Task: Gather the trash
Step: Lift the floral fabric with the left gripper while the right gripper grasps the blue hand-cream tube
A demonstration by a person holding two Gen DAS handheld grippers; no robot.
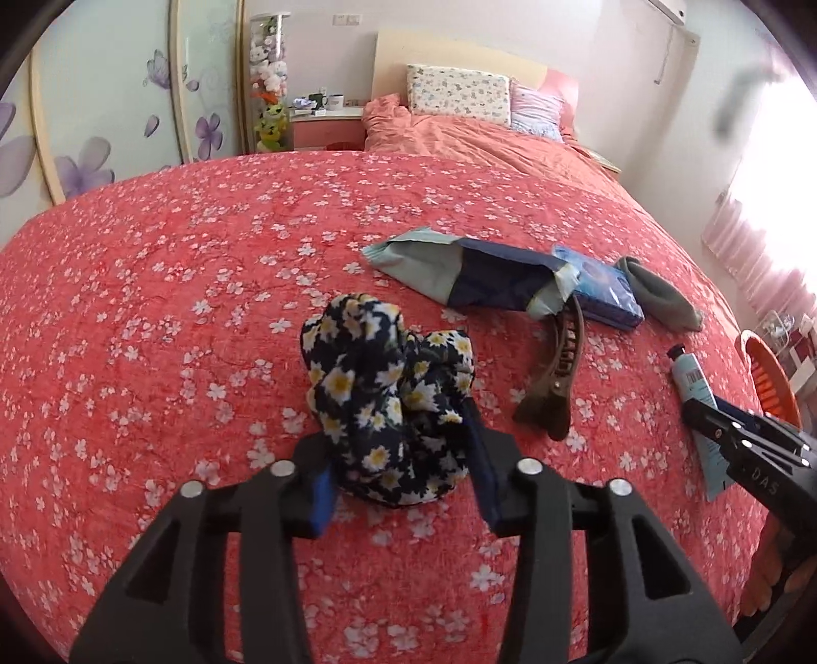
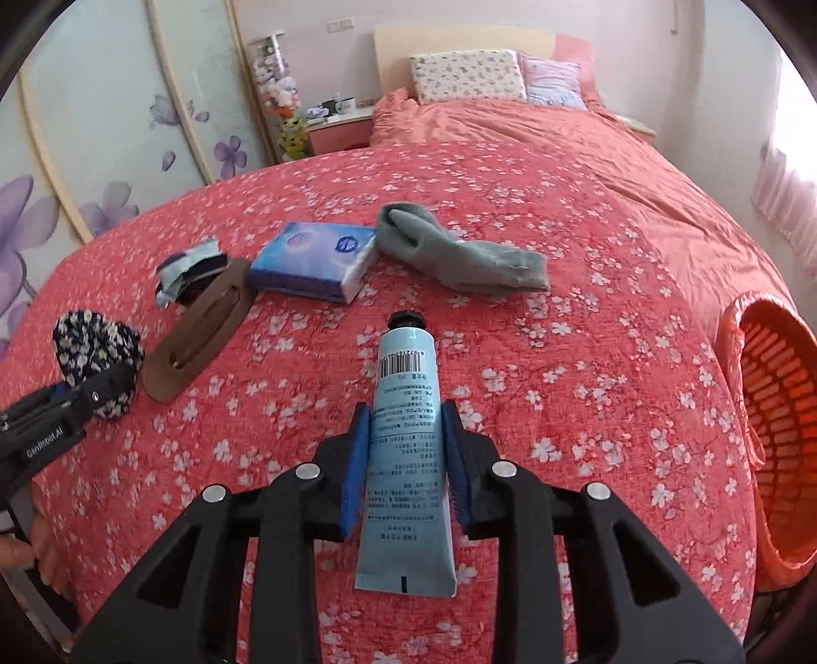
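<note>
Probably light and squashy, the tube (image 2: 406, 449) at lower centre sits pinched mid-body by the right gripper (image 2: 406, 459), while the left gripper (image 1: 403, 475) half-closes around a soft scrunchie (image 1: 388, 393).

Sock (image 2: 459, 258) right of tissue pack (image 2: 311, 260)

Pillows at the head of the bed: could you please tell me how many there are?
2. A floral pillow leans on the headboard, and a pink striped pillow sits touching it on its right. More could be hidden under the bunched quilt.
</note>
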